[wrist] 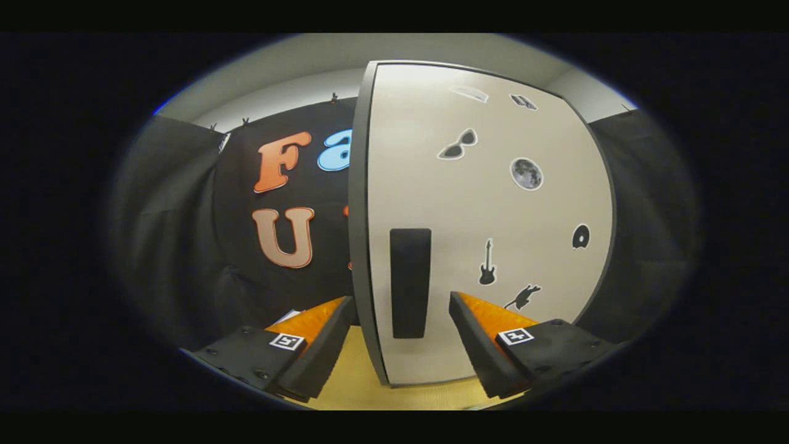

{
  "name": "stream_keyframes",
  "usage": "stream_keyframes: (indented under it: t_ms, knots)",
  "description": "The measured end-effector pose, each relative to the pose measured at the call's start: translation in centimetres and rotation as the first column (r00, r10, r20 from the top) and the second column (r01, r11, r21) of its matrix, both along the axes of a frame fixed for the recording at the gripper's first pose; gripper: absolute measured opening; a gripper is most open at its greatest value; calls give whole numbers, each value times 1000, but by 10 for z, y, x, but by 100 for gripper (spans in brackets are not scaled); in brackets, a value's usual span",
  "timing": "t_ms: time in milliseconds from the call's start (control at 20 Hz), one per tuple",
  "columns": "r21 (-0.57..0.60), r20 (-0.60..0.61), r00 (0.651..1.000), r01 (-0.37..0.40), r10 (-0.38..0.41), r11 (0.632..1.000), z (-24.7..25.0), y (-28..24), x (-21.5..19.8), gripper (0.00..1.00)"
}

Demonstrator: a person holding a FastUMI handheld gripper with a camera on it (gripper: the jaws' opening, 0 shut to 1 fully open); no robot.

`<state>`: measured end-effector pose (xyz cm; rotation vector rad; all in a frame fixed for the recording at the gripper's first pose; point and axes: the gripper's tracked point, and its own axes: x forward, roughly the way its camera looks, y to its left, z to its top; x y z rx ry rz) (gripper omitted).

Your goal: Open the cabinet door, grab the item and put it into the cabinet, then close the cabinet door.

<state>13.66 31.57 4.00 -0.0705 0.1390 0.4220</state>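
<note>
Fingers of gripper spread wide, pinching nothing. Just ahead between them, black handle on pale cabinet door; door's dark edge beside left finger. Yellow table beneath.

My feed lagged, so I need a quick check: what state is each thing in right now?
Cabinet door: looks closed, its near edge just ahead of the fingers.
Handle: upright on the door, between the fingers, not gripped.
Claw: open, fingers either side of the handle.

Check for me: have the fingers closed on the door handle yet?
No: the gripper is open, its fingers either side of the black handle on the cabinet door, not pressing it.
</note>
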Motion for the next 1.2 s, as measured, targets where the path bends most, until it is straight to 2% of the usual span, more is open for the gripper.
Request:
stream_keyframes:
  t_ms: [200,350,400,450,600,700,1000,1200]
  knots:
    - [-11,-7,1000,17,-17,1000,-5,1,24,99]
    - [4,-23,1000,-12,12,1000,-7,7,26,96]
    - [-4,-26,1000,-12,12,1000,-8,6,25,90]
    - [-8,-26,1000,-11,11,1000,-8,6,26,89]
    - [-1,-50,999,-17,17,1000,-12,4,25,56]
    - [10,-57,998,-5,6,1000,-10,-1,20,40]
    - [12,-46,999,-13,13,1000,-14,0,22,30]
    - [15,-35,998,-55,55,998,-11,-6,7,22]
